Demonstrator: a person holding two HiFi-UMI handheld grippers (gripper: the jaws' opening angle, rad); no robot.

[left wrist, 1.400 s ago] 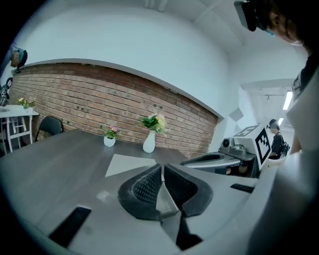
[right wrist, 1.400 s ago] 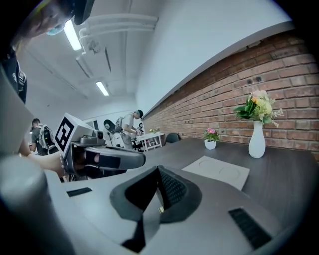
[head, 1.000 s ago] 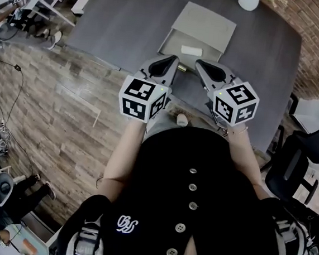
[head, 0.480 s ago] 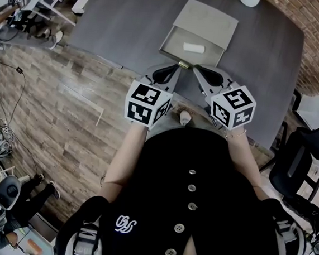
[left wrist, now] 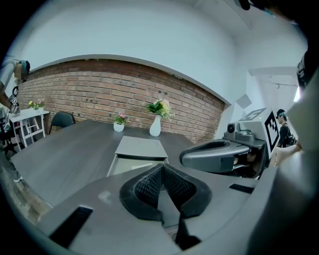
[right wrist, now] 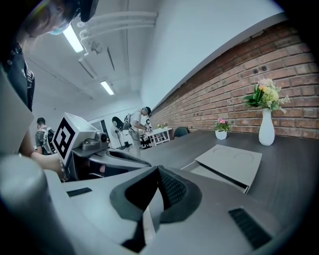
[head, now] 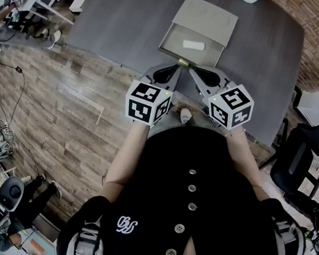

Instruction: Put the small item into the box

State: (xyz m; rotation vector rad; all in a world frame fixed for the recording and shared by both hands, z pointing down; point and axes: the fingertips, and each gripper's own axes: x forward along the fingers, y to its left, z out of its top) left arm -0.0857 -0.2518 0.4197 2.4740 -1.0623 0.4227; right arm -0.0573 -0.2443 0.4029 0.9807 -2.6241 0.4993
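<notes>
Noted small item [head: 193, 44] lying inside open box [head: 175, 37], mid-bench [head: 119, 25] | left gripper [left wrist: 162, 168] and right gripper [right wrist: 158, 170] side by side, just short of box's near edge; fingers [left wrist: 148, 187] pressed together, pinching nothing | risk: forward drift likely to knock box, jolting item out.

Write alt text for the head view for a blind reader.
A person in a black buttoned top holds the left gripper and right gripper, both shut and empty, side by side at the near edge of a dark grey table. Beyond them sits a flat grey box, its near half open, with a small white oblong item inside.
</notes>
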